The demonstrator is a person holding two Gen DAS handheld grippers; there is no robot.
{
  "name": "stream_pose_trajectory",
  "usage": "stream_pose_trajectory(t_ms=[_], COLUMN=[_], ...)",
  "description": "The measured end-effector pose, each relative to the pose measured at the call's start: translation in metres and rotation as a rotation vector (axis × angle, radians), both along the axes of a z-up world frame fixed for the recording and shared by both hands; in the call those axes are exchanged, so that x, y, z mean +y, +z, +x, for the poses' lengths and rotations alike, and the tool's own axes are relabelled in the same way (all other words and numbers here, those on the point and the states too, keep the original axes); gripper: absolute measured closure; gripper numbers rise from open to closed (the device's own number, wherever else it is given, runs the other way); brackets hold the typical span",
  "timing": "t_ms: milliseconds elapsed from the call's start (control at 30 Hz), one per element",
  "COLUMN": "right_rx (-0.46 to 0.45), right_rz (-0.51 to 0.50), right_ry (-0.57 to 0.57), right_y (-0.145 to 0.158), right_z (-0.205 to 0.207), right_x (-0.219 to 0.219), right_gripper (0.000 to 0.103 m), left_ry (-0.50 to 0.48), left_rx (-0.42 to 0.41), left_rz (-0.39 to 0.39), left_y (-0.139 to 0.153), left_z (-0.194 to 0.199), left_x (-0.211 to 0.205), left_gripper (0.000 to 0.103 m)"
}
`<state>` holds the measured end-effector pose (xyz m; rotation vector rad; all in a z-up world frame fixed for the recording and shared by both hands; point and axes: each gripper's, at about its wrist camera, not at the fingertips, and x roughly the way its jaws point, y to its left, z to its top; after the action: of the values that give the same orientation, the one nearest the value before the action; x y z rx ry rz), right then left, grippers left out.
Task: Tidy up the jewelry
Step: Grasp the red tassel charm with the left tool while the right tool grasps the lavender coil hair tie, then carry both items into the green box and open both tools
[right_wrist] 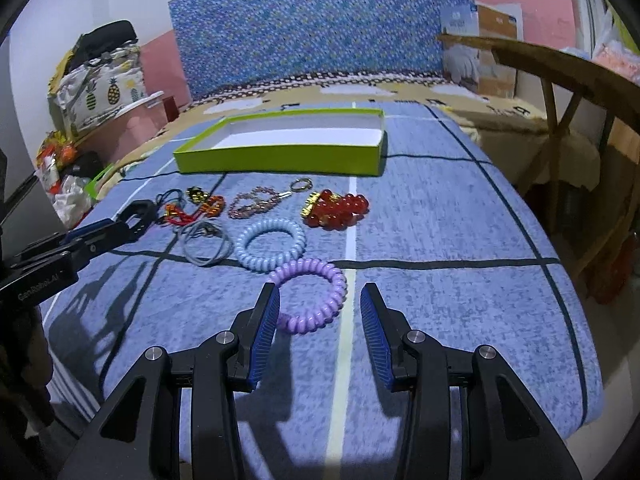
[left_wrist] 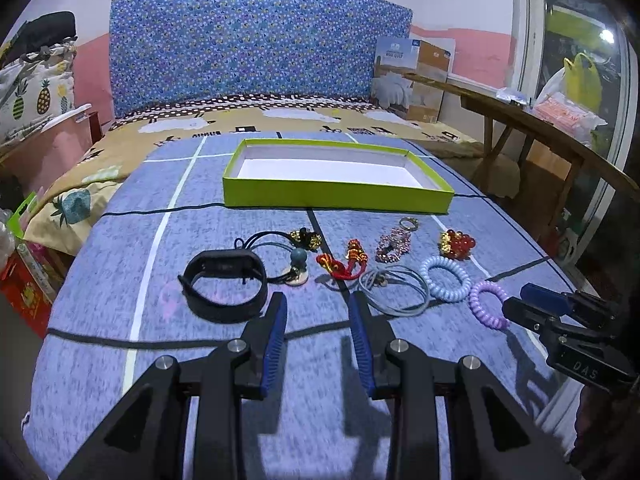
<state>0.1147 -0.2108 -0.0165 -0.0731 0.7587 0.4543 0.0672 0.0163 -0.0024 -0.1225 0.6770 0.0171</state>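
Jewelry lies in a row on the blue blanket (left_wrist: 224, 360). From left to right there are a black wristband (left_wrist: 224, 309), a black cord with gold beads (left_wrist: 306, 239), a red knot charm (left_wrist: 344, 262), a pink beaded keychain (left_wrist: 394, 242) and a red bead bracelet (left_wrist: 456, 242). Nearer are grey hair ties (left_wrist: 425, 294), a light blue coil tie (left_wrist: 426, 276) and a purple coil tie (right_wrist: 336, 288). My left gripper (left_wrist: 318, 300) is open, hovering between the wristband and the grey ties. My right gripper (right_wrist: 320, 292) is open, its fingertips on either side of the purple coil. The green box (left_wrist: 336, 198) beyond holds nothing.
The bed ends in a blue patterned headboard (left_wrist: 256, 40). A wooden bench (left_wrist: 540, 128) runs along the right side by the window. Bags and boxes (left_wrist: 28, 280) crowd the floor on the left. The blanket's right edge (right_wrist: 576, 288) drops off close to my right gripper.
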Motion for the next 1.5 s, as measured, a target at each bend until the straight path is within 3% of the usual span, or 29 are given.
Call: stream_pose_trajectory(t_ms=[333, 400, 433, 833, 900, 1000, 1500], right_rx=[0.076, 0.07, 0.072, 0.083, 0.084, 0.084, 0.06], right_rz=[-0.018, -0.062, -0.06, -0.031, -0.029, -0.027, -0.008], right_ry=[-0.009, -0.017, -0.016, 0.001, 0.003, 0.006, 0.012], right_y=[-0.004, -0.004, -0.004, -0.004, -0.004, -0.004, 0.007], right_z=[0.023, 0.024, 0.026, 0.032, 0.032, 0.032, 0.026], right_x=[0.004, 0.006, 0.006, 0.002, 0.002, 0.001, -0.003], right_gripper=[0.061, 0.09, 0.091, 0.092, 0.092, 0.092, 0.094], left_ry=[-0.022, -0.025, -0.028, -0.061, -0.06, -0.057, -0.059], left_rx=[0.05, 0.06, 0.065, 0.112, 0.113, 0.115, 0.027], left_rz=[-0.005, -0.007, -0.008, -0.054, -0.054, -0.057, -0.086], left_y=[-0.007, -0.008, -0.008, -0.012, -0.013, -0.013, 0.013], left_z=[0.03, 0.036, 0.038, 0.058, 0.06, 0.061, 0.043], left_x=[0.001, 0.0, 0.001, 0.002, 0.002, 0.004, 0.018], left_gripper=[0.07, 0.07, 0.07, 0.07, 0.082, 0.082, 0.089])
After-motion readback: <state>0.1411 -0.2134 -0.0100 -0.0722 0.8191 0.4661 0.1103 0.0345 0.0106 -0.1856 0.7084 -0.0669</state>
